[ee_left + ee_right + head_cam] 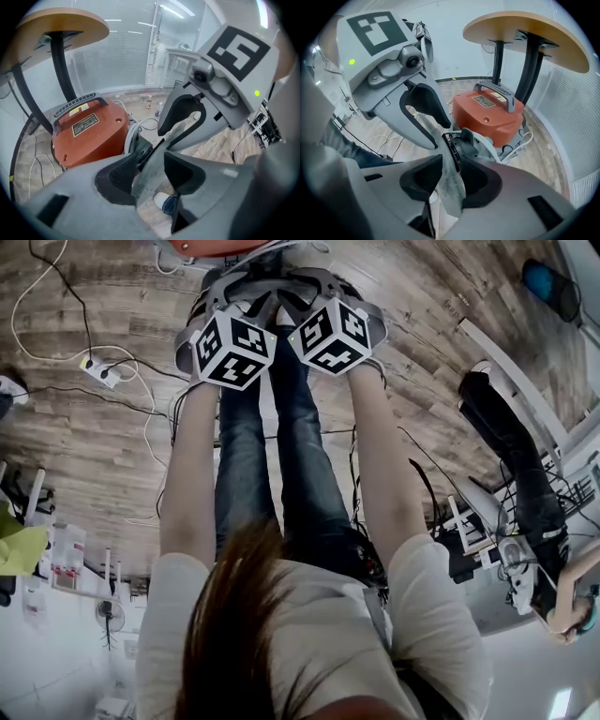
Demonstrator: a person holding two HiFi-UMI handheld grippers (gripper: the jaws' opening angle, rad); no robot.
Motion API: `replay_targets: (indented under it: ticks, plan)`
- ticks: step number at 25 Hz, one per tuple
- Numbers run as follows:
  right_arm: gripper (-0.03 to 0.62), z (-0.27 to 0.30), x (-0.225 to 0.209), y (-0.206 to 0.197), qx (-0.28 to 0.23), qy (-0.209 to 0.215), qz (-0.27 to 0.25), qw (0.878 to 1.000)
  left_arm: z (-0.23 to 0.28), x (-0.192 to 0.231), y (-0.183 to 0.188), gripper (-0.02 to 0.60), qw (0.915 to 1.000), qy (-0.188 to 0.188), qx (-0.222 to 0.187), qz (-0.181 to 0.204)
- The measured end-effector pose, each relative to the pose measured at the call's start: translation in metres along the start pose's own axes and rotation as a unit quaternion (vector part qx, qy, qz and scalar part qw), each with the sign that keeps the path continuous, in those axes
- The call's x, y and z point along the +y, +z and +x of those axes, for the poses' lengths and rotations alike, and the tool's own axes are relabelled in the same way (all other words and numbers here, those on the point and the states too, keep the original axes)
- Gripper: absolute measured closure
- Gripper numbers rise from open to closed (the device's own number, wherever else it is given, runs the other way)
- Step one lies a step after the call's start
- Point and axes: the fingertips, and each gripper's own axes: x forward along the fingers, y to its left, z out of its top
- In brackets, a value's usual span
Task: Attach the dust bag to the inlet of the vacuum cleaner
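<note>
Beside the rounded orange vacuum cleaner (89, 133), limp grey cloth dust bag (180, 129) slack inside left gripper (150, 171) and right gripper (449, 173), both released. Black inlet (463, 146) half hidden behind cloth.

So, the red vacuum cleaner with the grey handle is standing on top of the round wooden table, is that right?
Not quite: the red vacuum cleaner with the grey handle stands on the wooden floor beneath the round wooden table, not on top of it. The right gripper view shows this.
</note>
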Motion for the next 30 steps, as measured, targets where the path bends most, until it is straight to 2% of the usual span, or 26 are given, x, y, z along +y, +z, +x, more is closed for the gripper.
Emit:
replay_targets:
  ticks: [4, 11, 14, 17, 21, 26, 30]
  plan:
    - [0.505, -0.014, -0.003, 0.011, -0.019, -0.024, 0.018, 0.999, -0.013, -0.001, 0.010, 0.442, 0.9997, 0.014, -0.022, -0.002]
    - [0.588, -0.039, -0.012, 0.033, -0.057, -0.066, 0.056, 0.995, -0.040, 0.004, 0.026, 0.551, 0.9967, 0.041, -0.063, -0.030]
    - [0.590, -0.049, -0.014, 0.041, -0.069, -0.078, 0.068, 0.992, -0.052, 0.009, 0.032, 0.563, 0.9941, 0.055, -0.082, -0.046]
    - [0.591, -0.059, -0.015, 0.047, -0.086, -0.084, 0.096, 0.988, -0.063, 0.016, 0.038, 0.565, 0.9900, 0.068, -0.097, -0.077]
    - [0.591, -0.072, -0.013, 0.055, -0.117, -0.088, 0.149, 0.978, -0.085, 0.024, 0.052, 0.565, 0.9795, 0.080, -0.136, -0.125]
    - [0.591, -0.096, -0.016, 0.075, -0.172, -0.109, 0.200, 0.958, -0.115, 0.029, 0.073, 0.565, 0.9703, 0.102, -0.176, -0.131]
    - [0.591, -0.123, -0.024, 0.092, -0.217, -0.138, 0.223, 0.940, -0.140, 0.034, 0.090, 0.565, 0.9580, 0.116, -0.216, -0.149]
